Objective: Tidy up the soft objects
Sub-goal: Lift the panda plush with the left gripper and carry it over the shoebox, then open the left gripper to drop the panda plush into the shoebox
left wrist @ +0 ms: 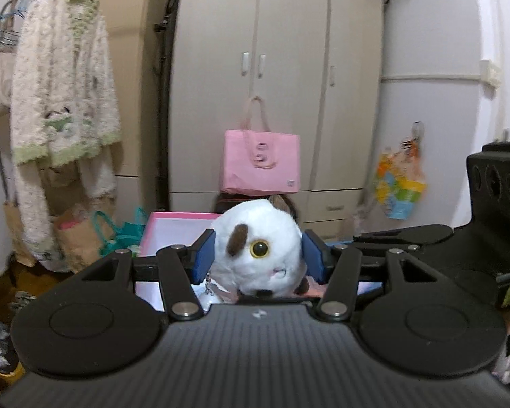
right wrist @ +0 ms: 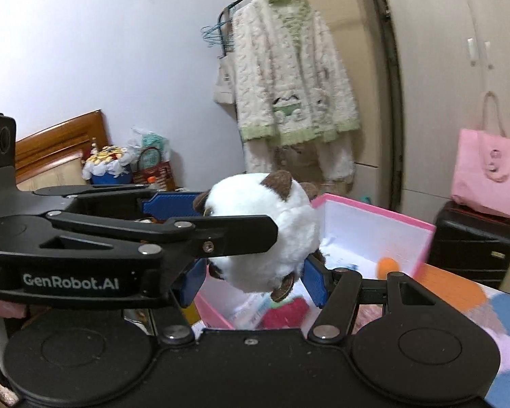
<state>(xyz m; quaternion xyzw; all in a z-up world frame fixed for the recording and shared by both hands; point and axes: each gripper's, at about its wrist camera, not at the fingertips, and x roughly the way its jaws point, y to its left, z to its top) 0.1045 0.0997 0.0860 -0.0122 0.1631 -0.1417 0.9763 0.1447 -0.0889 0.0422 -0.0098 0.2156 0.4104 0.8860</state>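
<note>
A round white plush toy (left wrist: 265,258) with brown patches and a yellow eye is held up in the air by both grippers. My left gripper (left wrist: 258,255) has its blue pads pressed on the toy's two sides. In the right wrist view the same plush toy (right wrist: 272,210) sits between the blue pads of my right gripper (right wrist: 255,280), which grips its lower part. My left gripper (right wrist: 241,217) reaches in from the left and clamps its upper part. Just behind and below the toy stands an open pink box (right wrist: 374,210) with white inner walls.
Inside the box lie an orange ball (right wrist: 387,265) and a red plush (right wrist: 285,312). A pink bag (right wrist: 489,176) rests on a black suitcase (right wrist: 469,241) before the beige wardrobe (left wrist: 289,68). Fuzzy pyjamas (right wrist: 289,78) hang on a rack at the left. A colourful blanket (right wrist: 459,292) lies below.
</note>
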